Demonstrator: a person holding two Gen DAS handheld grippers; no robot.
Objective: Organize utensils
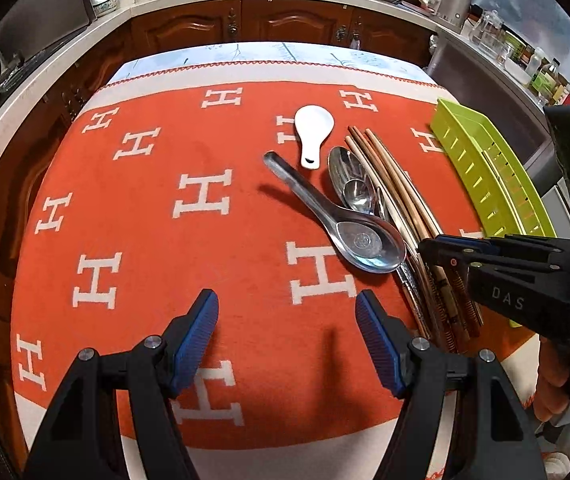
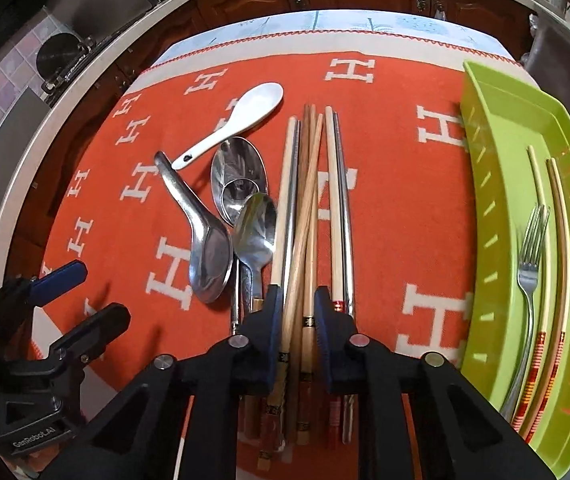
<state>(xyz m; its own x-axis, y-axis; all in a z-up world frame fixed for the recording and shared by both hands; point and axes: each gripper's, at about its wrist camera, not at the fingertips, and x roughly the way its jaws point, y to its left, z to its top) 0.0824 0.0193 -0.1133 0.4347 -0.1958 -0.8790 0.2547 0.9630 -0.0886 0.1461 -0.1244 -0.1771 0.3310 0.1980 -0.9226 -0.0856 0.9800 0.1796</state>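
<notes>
Your right gripper [image 2: 295, 320] sits low in the centre of the right wrist view, its fingers [image 2: 269, 332] drawn in narrowly around the handle ends of the chopsticks [image 2: 305, 208]. At least two sticks lie in the gap. Whether the pads are pressing on them yet you cannot tell from here, so treat the hold as unproven.

That bundle is the risk. Several sticks cross one another in the middle of the frame, and a pale one and a metal one lie just outside the right finger. Lift now and you may take an uneven handful: one stick pinched, its neighbour only dragged, swinging loose and dropping on the orange cloth [image 2: 385, 184] or catching the rim of the green tray [image 2: 481, 208] at the right edge.

Spoons crowd the left side. A steel spoon [image 2: 255, 228] lies with its handle just beside the left finger, and the metal soup spoon [image 2: 205, 248] and white ceramic spoon [image 2: 241, 116] sit close by, toward the upper left. A sideways sweep could shove them or roll the ceramic one.

Inside the tray, a fork [image 2: 531, 264] and two chopsticks already lie lengthwise, so a crooked drop would land across them.

Your left gripper [image 1: 287, 344] hangs wide open and empty over bare cloth at the bottom of the left wrist view, so it steadies nothing.
</notes>
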